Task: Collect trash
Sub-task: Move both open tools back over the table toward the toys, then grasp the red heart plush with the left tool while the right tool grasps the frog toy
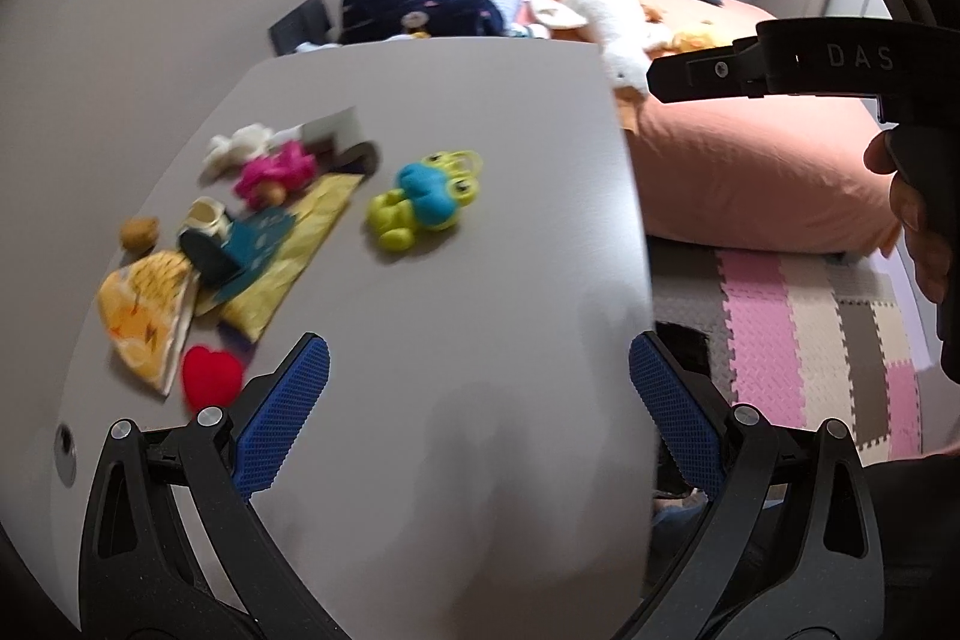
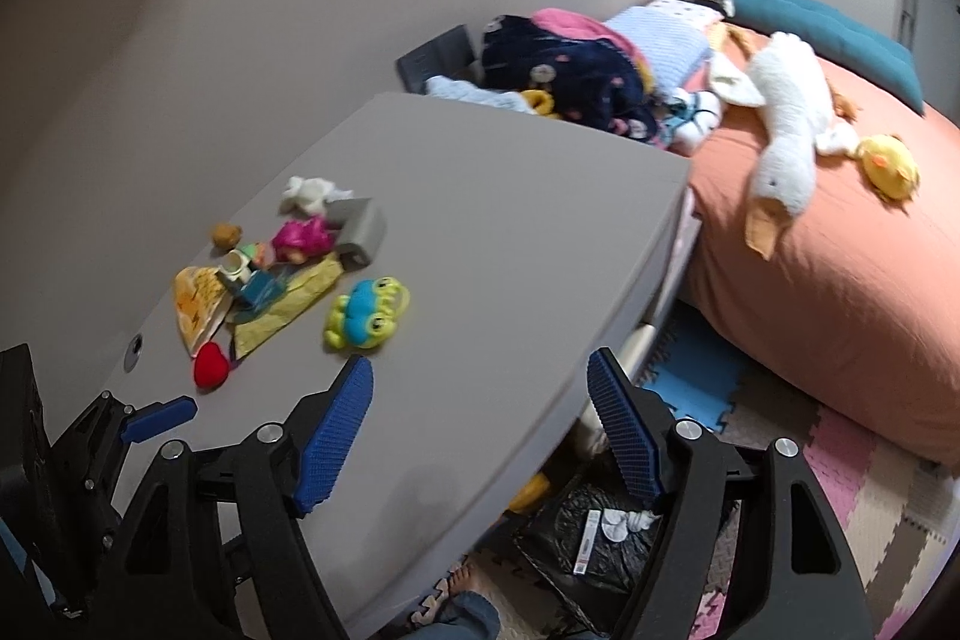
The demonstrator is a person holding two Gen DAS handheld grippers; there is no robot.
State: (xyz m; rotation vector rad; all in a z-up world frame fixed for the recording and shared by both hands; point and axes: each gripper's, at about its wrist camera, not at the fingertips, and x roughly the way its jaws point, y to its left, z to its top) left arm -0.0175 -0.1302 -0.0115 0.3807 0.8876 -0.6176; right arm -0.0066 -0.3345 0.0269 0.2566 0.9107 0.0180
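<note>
an orange bed [image 2: 840,268] fills the right side of the room, with a teal cushion [image 2: 840,34] at its far end, a heap of clothes [image 2: 570,64] by the wall, a long white stuffed goose [image 2: 786,142] and a small yellow chick [image 2: 888,166] lying on the cover. beside the bed stands a grey table [image 1: 480,280], and under both runs a foam puzzle mat [image 1: 798,340] in pink, cream and grey squares.

below the table's near edge, on the mat, sits a black bag [image 2: 594,532] with white scraps and a label in it.

the litter lies in a cluster on the left part of the table. a flat yellow wrapper [image 1: 294,244] lies lowest, with a teal packet [image 1: 258,238] on top of it and an orange-and-yellow wrapper [image 1: 144,316] touching its near end. a grey box [image 2: 360,226] lies just beyond, next to a white crumpled tissue [image 1: 240,145]. close by are a pink-haired doll [image 1: 276,172], a small cup [image 1: 207,214], a brown lump [image 1: 139,232] and a red heart [image 1: 213,376]. a green and blue frog toy [image 1: 426,199] lies apart, to the right of the cluster. much of this is blurred.

the left claw [image 1: 480,412] hangs over bare tabletop, jaws spread wide, holding nothing. the right claw [image 2: 480,430] hangs over the table's near corner, also spread wide and holding nothing.
</note>
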